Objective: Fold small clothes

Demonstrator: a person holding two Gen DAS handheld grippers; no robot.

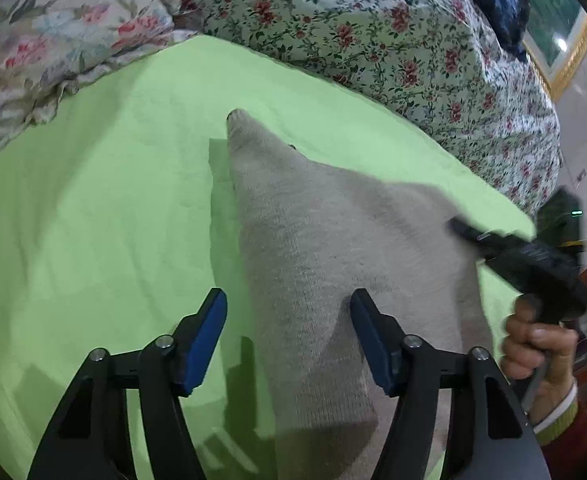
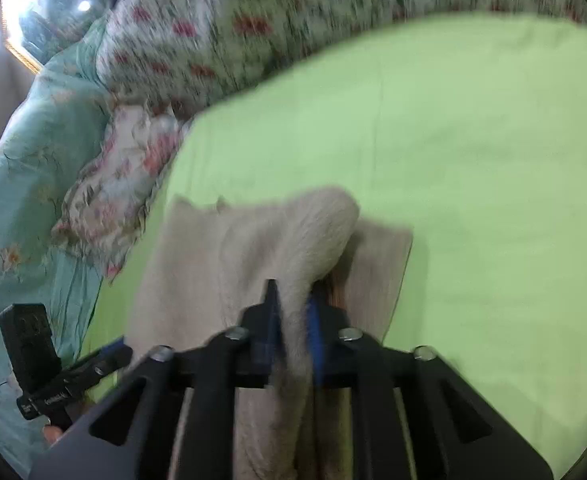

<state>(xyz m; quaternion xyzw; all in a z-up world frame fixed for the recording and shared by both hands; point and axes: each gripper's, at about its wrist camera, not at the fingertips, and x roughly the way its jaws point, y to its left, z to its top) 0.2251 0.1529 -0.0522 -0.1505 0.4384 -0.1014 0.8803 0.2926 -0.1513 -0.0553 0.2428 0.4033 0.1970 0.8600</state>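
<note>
The beige garment (image 2: pixel 229 264) lay lower centre on the green sheet (image 2: pixel 473 160), one fold apparently pinched by the right gripper (image 2: pixel 291 312); the left gripper (image 1: pixel 289 320), wide open and empty, left it free to slide and unfold.

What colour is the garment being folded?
Beige garment on the green sheet; clearest in the left wrist view.

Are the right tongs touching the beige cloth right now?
Touching. The right wrist view shows the right tongs shut on a raised fold of the beige cloth, fabric pinched between both fingers above the green sheet.
</note>
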